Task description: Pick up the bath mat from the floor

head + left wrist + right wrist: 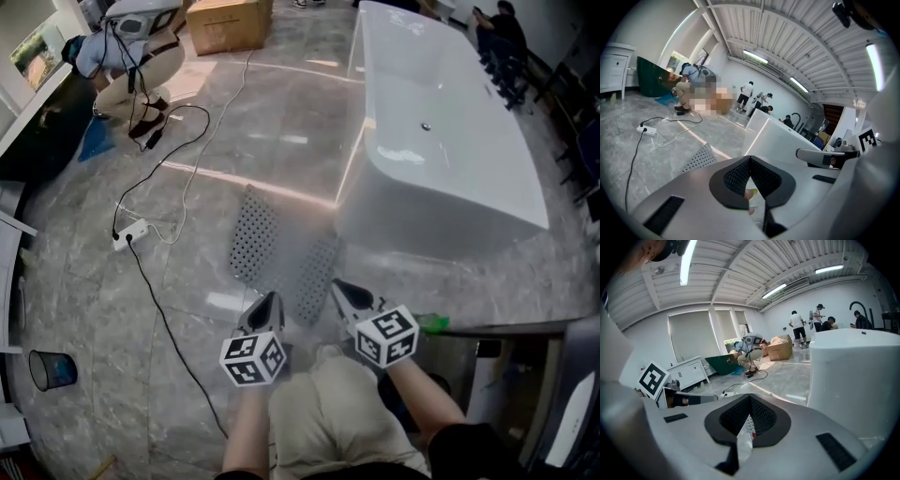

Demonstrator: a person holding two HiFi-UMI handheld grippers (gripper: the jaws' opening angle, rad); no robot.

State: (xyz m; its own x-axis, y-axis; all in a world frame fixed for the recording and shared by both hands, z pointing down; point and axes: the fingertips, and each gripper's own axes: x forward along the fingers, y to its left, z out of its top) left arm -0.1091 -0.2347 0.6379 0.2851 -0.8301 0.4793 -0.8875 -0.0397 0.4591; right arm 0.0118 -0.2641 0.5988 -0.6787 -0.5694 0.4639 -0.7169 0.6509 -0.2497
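Observation:
The bath mat (255, 234) is grey and full of small holes. It lies on the marble floor beside the white bathtub (441, 141), in two lobes with a crease between them. In the left gripper view the bath mat (698, 159) shows a corner just past the jaws. My left gripper (270, 302) hovers over the mat's near edge, jaws closed to a point with nothing between them. My right gripper (343, 292) hangs beside it above the mat's right lobe, also shut and empty. The pads meet at the tip in the left gripper (750, 161) and right gripper (750, 399) views.
A power strip (131, 234) with black and white cables lies left of the mat. A person (131, 66) crouches at the far left by a cardboard box (230, 23). A blue bucket (52, 368) stands near left. A glass-topped stand (525, 375) is at my right.

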